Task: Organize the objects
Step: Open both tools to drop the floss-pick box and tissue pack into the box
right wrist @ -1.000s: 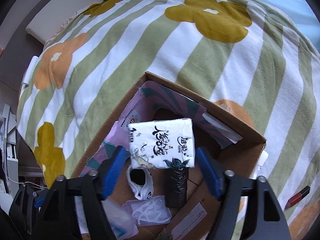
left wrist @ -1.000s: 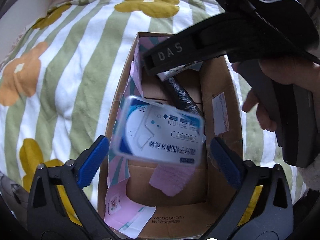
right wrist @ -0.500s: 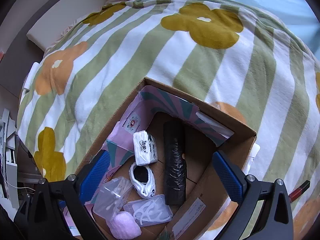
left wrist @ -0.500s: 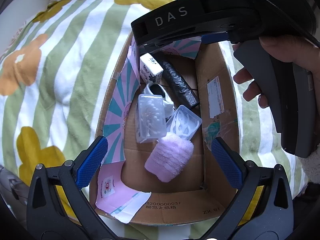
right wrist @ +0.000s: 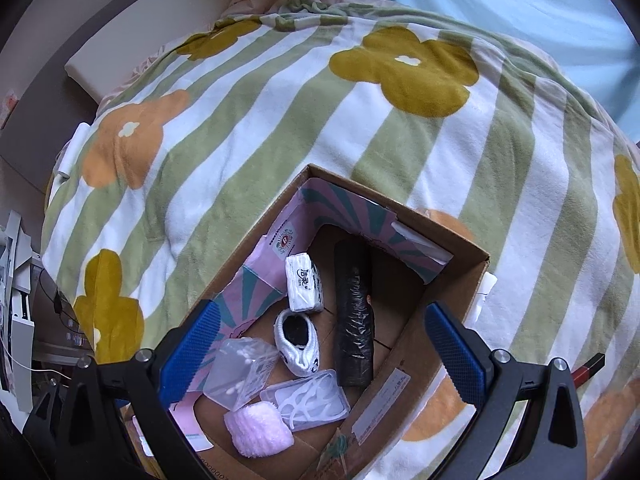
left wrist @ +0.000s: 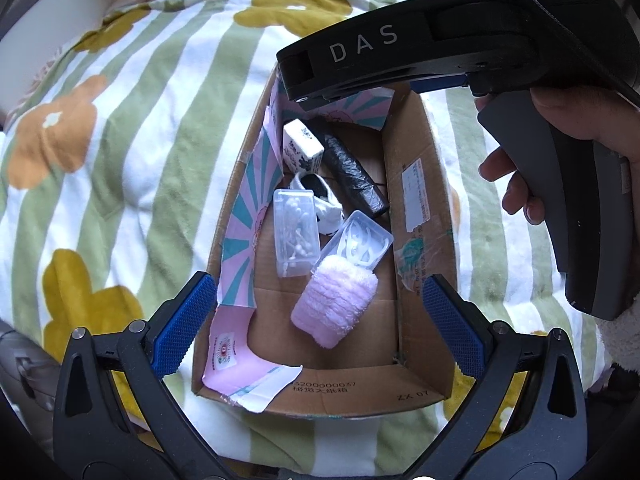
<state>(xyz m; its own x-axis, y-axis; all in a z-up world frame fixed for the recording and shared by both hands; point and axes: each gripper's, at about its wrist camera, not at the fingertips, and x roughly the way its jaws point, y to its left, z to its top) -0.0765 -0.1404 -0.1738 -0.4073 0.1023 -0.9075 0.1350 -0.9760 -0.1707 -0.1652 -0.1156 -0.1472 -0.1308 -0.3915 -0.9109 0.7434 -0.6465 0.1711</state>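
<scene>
A box [left wrist: 416,216] is seen on a striped blanket [right wrist: 280,120]. Inside it lie a tissue pack [right wrist: 304,282], a black roll [left wrist: 354,178], a sock [right wrist: 298,344], two clear cases and a pink cloth [left wrist: 334,306]. Both the left gripper [left wrist: 320,324] and the right gripper [right wrist: 322,346] are held wide open and empty above the box.

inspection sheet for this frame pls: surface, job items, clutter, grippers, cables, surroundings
Surface: striped flower-print blanket on a bed; cardboard box sits open on it.
Job's things: all inside the box: tissue pack, black roll, white sock, cotton swab case, clear floss pick case, pink fluffy cloth.
Clutter: red and black object on the blanket beside the box.
Grippers: left gripper open, empty, above the box; right gripper open, empty, above the box.
Cables: thin wires off the bed's edge.
Surroundings: white furniture beside the bed, pale blue curtain behind.
</scene>
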